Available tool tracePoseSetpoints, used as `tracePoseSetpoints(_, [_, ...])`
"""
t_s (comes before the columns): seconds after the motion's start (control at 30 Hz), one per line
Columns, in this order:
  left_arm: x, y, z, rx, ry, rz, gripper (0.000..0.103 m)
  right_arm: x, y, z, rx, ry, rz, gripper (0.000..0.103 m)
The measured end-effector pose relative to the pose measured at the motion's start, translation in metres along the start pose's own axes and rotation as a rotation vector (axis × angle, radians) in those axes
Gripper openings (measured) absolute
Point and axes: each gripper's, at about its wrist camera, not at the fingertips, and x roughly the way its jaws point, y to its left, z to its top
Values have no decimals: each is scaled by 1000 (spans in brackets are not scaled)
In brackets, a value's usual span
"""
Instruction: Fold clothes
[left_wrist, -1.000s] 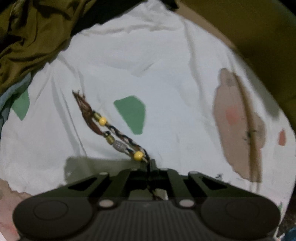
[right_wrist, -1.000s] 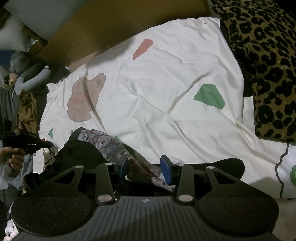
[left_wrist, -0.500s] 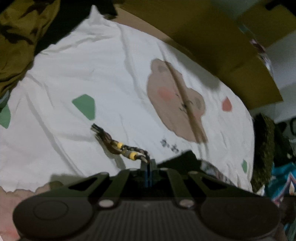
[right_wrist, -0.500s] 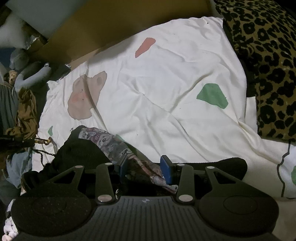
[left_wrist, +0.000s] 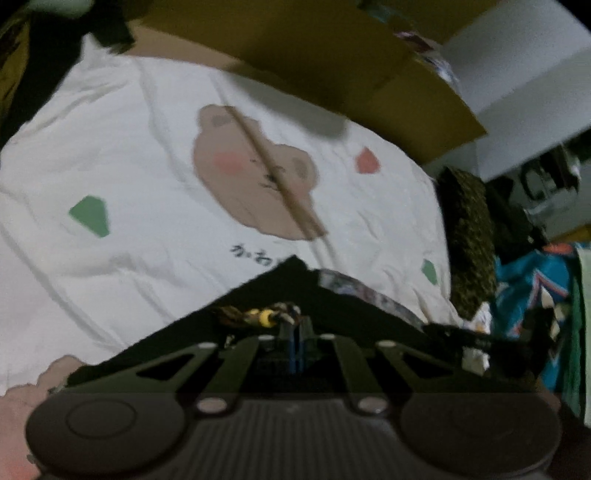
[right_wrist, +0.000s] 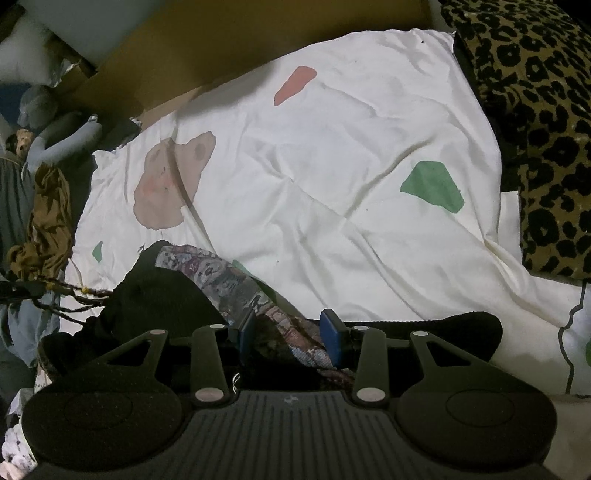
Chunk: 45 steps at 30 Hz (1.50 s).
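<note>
Your working area is a bed covered by a white cotton sheet (right_wrist: 351, 155) printed with a tan bear face (right_wrist: 173, 184), green patches and a coral patch; the cloth is creased all over. In the right wrist view, at 7 o'clock, a black garment with a patterned grey-and-maroon band (right_wrist: 166, 295) lies directly on the sheet, its beaded braided cords (right_wrist: 74, 291) trailing off toward 9 o'clock. At 2 o'clock a leopard-print plush blanket (right_wrist: 543, 122) rests on the bed's edge against the sheet. At 9 o'clock you have a crumpled olive-brown cloth (right_wrist: 48, 218) heaped beside the sheet's corner.
</note>
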Motion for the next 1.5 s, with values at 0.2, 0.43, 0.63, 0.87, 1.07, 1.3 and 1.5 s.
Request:
tracePoseSetpoints(0.2, [12, -23, -11, 86, 66, -51, 2, 0, -1, 0, 0, 1, 4, 46])
tracePoseSetpoints(0.43, [31, -40, -26, 117, 142, -112, 2, -1, -2, 0, 4, 1, 6, 46])
tracePoseSetpoints(0.63, [48, -44, -48, 147, 239, -133, 2, 0, -2, 0, 1, 3, 5, 45])
tracePoseSetpoints(0.87, [69, -20, -69, 105, 348, -53, 9, 1, -2, 0, -4, 9, 1, 46])
tracePoseSetpoints(1.07, [57, -8, -69, 63, 327, -26, 31, 0, -1, 0, -13, 6, -4, 45])
tracePoseSetpoints(1.3, [31, 8, -61, 16, 268, 21, 33, -4, 5, 4, -48, -6, -9, 45])
tracePoseSetpoints(1.5, [5, 31, -55, -43, 200, 82, 33, -6, 11, 11, -67, -11, 2, 46])
